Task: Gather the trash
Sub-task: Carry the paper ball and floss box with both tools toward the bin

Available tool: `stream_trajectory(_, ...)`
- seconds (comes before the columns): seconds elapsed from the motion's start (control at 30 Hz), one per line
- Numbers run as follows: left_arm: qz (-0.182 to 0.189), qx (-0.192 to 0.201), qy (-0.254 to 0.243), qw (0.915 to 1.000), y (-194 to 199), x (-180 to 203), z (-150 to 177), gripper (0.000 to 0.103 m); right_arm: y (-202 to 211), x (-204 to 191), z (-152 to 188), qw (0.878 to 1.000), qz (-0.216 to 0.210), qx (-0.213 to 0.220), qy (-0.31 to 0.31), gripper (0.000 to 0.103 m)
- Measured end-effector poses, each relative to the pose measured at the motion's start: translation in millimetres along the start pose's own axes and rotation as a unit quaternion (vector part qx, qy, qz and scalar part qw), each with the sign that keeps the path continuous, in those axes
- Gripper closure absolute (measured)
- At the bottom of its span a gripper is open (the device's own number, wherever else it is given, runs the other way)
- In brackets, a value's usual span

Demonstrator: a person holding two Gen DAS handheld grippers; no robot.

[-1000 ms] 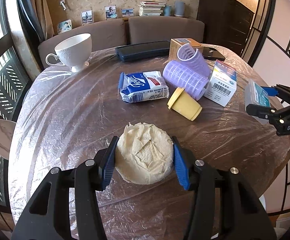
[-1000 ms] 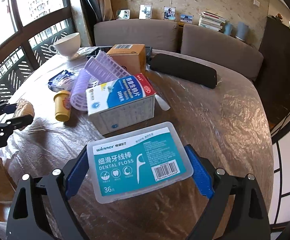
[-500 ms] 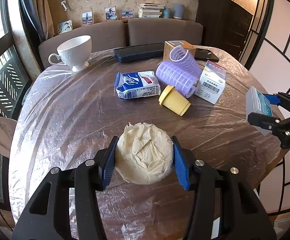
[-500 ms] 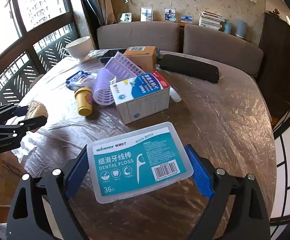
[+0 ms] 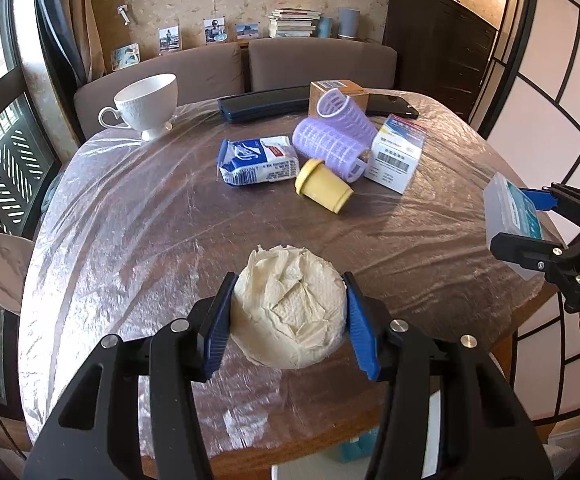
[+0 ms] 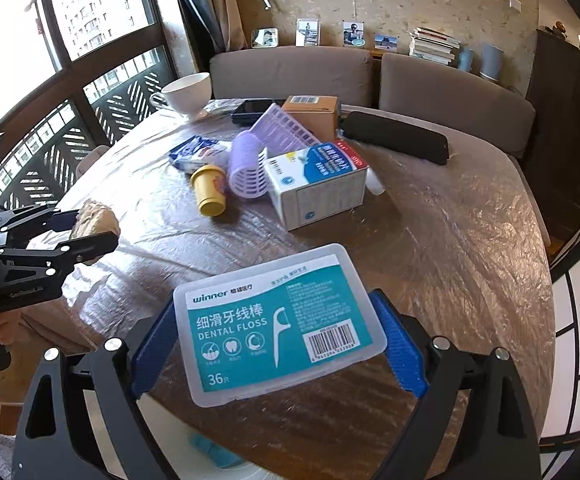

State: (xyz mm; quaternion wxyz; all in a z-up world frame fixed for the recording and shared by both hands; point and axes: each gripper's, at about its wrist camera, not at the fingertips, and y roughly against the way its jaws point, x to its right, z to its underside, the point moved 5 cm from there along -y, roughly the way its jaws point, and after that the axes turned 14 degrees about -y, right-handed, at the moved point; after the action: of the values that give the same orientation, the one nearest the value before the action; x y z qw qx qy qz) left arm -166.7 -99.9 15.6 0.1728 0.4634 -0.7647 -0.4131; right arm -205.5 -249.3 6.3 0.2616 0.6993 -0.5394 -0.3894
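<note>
My left gripper [image 5: 288, 312] is shut on a crumpled cream paper wad [image 5: 290, 304] and holds it above the near part of the round table; it also shows in the right wrist view [image 6: 94, 220]. My right gripper [image 6: 278, 344] is shut on a clear dental floss box [image 6: 278, 324] with a teal label, held above the table's near edge. That box and gripper show at the right of the left wrist view [image 5: 510, 224].
On the plastic-covered table [image 5: 130, 220] lie a blue-white tissue pack [image 5: 256, 160], a yellow cup on its side [image 5: 324, 188], purple hair rollers [image 5: 332, 140], a white box [image 5: 396, 152], a brown box [image 5: 336, 90], black cases [image 5: 262, 102] and a white teacup [image 5: 148, 102]. Sofa behind.
Both grippers have pulled back and up from the table, each keeping its object. The table items look farther away and the table's near edge has come into view.
</note>
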Motion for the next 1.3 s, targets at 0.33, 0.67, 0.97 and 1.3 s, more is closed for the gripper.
stream_trajectory(0.33, 0.015, -0.005, -0.005, 0.9999, 12, 15, 15, 0.05, 14, -14, 27, 1.0, -0.014, -0.017, 0.008, 0.014)
stream_trajectory(0.67, 0.037, -0.006, -0.007, 0.9993, 23, 28, 26, 0.05, 27, -20, 51, 0.999, -0.024, -0.033, 0.006, 0.014)
stream_trajectory(0.97, 0.048, -0.009, -0.017, 0.9987, 33, 39, 37, 0.05, 35, -22, 71, 0.998, -0.028, -0.049, 0.006, 0.014)
stream_trajectory(1.3, 0.06, -0.024, -0.021, 0.9977, 37, 52, 53, 0.05, 36, -30, 92, 0.996, -0.038, -0.073, 0.013, 0.014)
